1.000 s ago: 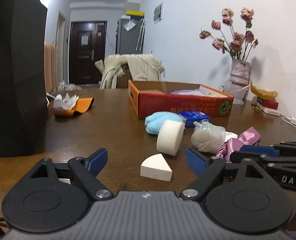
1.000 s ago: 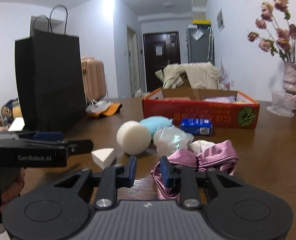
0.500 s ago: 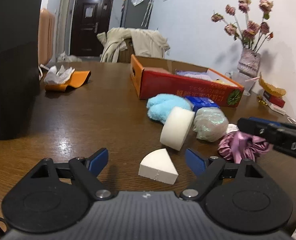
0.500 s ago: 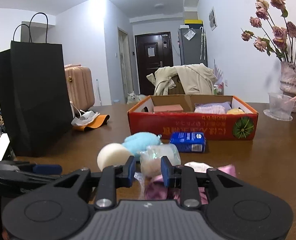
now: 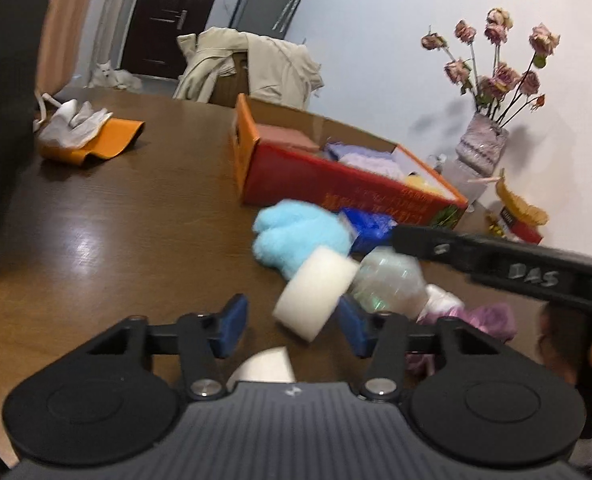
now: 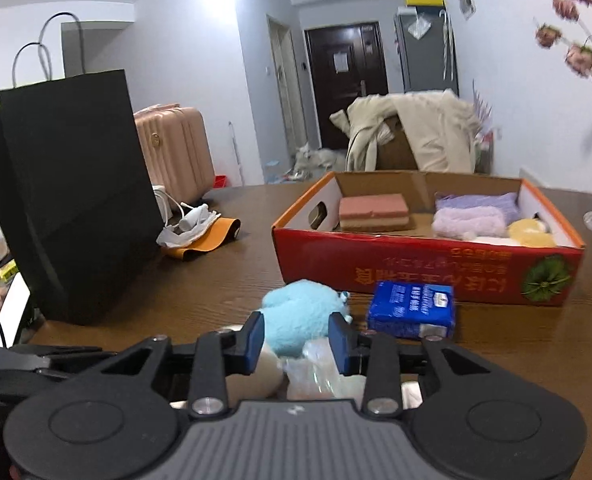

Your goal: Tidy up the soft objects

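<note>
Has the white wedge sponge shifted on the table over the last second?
Cannot tell. The wedge sponge sits lower between the left gripper's closing jaws, but the red box shifted too: the camera advanced.

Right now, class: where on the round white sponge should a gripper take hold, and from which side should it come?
Grip the round white sponge across its two flat faces. It stands tilted on its curved edge, so come from the near side, where the left gripper is. The blue plush and wrapped ball crowd its far side.
</note>
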Motion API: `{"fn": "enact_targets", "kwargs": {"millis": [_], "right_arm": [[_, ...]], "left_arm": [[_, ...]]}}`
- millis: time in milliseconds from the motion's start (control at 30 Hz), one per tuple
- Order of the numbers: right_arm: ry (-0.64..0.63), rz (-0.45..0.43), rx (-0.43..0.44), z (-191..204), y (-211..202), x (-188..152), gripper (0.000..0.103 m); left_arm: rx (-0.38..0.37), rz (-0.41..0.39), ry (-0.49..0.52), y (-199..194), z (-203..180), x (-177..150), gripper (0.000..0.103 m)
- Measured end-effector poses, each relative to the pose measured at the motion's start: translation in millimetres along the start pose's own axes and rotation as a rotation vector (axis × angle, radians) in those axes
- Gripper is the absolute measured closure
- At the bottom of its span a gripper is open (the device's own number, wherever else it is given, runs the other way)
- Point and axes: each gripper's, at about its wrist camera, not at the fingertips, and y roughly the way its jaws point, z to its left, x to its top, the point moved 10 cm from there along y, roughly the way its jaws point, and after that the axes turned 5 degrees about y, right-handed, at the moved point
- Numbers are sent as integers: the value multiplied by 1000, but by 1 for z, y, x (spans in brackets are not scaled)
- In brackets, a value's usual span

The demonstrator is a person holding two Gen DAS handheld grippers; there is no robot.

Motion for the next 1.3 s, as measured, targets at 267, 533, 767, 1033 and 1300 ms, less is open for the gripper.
{"fn": "enact_targets", "kwargs": {"millis": [267,533,767,1033,1300], "right_arm": [[3,45,-144,-32,17,-16,60],[107,-68,-185,-67,-27,0,60],[122,-87,-225,-89,-59,-2,59],[186,-11,-189,-94,-70,-46,48],[220,31,-122,-85,-63,-67,85]], "left_arm": [[71,-32,-2,21,4,29,45],[83,-96,-3,15,-4,49,45],[-53,-56,58,8,-51,36,45],[-193,90,61,18,-92,-21,35],[-246,136,23,27,-91,-36,96]]}}
